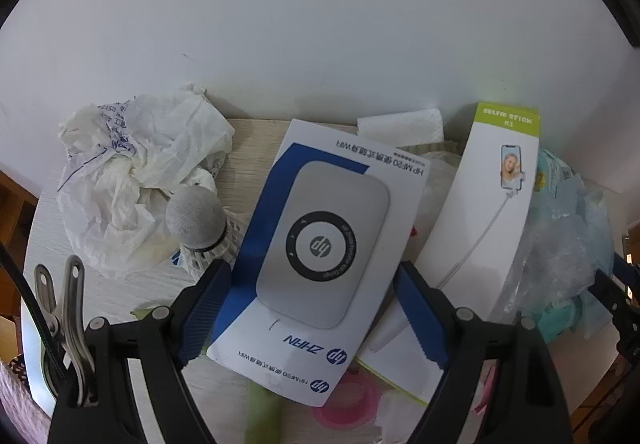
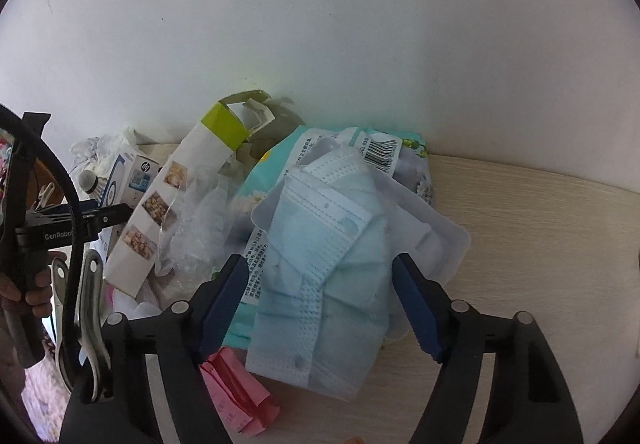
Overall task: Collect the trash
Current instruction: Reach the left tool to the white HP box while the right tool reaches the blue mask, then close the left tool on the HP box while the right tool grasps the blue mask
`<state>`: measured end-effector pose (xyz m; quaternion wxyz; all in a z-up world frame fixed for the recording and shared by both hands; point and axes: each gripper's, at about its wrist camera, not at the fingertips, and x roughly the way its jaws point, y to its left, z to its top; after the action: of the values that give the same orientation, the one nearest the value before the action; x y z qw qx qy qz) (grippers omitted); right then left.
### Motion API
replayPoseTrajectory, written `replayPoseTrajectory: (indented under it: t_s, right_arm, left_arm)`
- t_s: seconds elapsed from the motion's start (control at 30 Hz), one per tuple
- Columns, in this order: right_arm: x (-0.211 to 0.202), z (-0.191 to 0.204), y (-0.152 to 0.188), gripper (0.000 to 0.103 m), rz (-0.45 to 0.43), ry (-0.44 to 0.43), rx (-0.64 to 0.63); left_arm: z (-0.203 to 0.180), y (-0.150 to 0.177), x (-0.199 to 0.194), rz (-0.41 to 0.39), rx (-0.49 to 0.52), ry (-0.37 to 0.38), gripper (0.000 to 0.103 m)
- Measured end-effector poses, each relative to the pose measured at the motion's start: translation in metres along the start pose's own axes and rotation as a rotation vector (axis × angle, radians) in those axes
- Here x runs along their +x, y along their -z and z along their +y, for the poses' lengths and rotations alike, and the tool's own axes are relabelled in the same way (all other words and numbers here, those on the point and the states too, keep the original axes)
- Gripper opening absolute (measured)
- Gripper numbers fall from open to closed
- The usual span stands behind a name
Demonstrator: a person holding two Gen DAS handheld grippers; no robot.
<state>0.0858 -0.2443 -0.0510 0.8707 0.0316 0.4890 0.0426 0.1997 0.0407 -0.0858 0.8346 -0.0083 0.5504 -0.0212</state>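
Blue mask (image 2: 320, 284) between wide right hand-held gripper (image 2: 320, 304); left hand-held gripper (image 1: 312, 308) wide astride HP box (image 1: 320, 244)

A heap of trash lies on a pale wooden table (image 2: 540, 212) against a white wall. At its left end sits a crumpled white paper wrapper (image 1: 136, 172) with blue print, and a shuttlecock (image 1: 200, 228) leans against it. Beside them a white and blue HP box (image 1: 320, 244) lies flat, face up. A tall white box with a green end (image 1: 484, 212) leans tilted next to it, its top flap torn open. Crinkled clear plastic (image 2: 192, 228) lies between the boxes and a pale blue face mask (image 2: 332, 276), which rests on a clear plastic tray (image 2: 436, 228) and a teal packet (image 2: 256, 180). Folded pink paper (image 2: 236, 396) lies at the near edge.
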Motion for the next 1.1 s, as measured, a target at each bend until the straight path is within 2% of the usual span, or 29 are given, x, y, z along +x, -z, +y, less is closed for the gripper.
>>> replayPoseTrajectory:
  t_s: [0.2, 0.37, 0.43, 0.5, 0.53, 0.6, 0.67, 0.7, 0.9, 1.1]
  right_arm:
    - [0.001, 0.003, 0.002, 0.066, -0.013, 0.004, -0.015]
    - [-0.001, 0.003, 0.004, 0.053, -0.020, -0.002, -0.016]
    - [-0.001, 0.003, 0.004, 0.050, -0.023, -0.005, -0.015]
    - [-0.002, 0.003, 0.005, 0.047, -0.025, -0.012, -0.013]
    - [-0.002, 0.004, 0.005, 0.046, -0.026, -0.013, -0.011]
    - [-0.002, 0.005, 0.005, 0.044, -0.031, -0.017, -0.012]
    - [-0.003, 0.006, 0.005, 0.042, -0.039, -0.019, -0.015]
    - [-0.003, 0.007, 0.005, 0.042, -0.041, -0.020, -0.015]
    - [-0.003, 0.007, 0.004, 0.042, -0.045, -0.020, -0.008]
    - [-0.006, 0.005, 0.006, 0.042, -0.044, -0.024, -0.002]
  left_arm:
    - [-0.006, 0.006, 0.009, -0.014, 0.018, -0.010, 0.088]
    - [-0.021, 0.010, 0.026, -0.018, 0.071, -0.062, 0.089]
    - [-0.018, 0.010, 0.033, 0.018, 0.019, -0.022, 0.088]
    - [-0.009, 0.010, 0.043, 0.069, -0.063, 0.023, 0.081]
    - [-0.004, 0.011, 0.049, 0.098, -0.103, 0.042, 0.071]
    - [-0.002, 0.014, 0.049, 0.072, -0.127, 0.019, 0.068]
    - [-0.003, 0.016, 0.051, 0.077, -0.120, 0.015, 0.058]
    - [-0.003, 0.018, 0.052, 0.077, -0.124, 0.016, 0.057]
    - [0.002, 0.031, 0.043, 0.029, -0.199, 0.023, 0.056]
    - [-0.013, 0.032, 0.026, -0.067, -0.187, -0.047, 0.057]
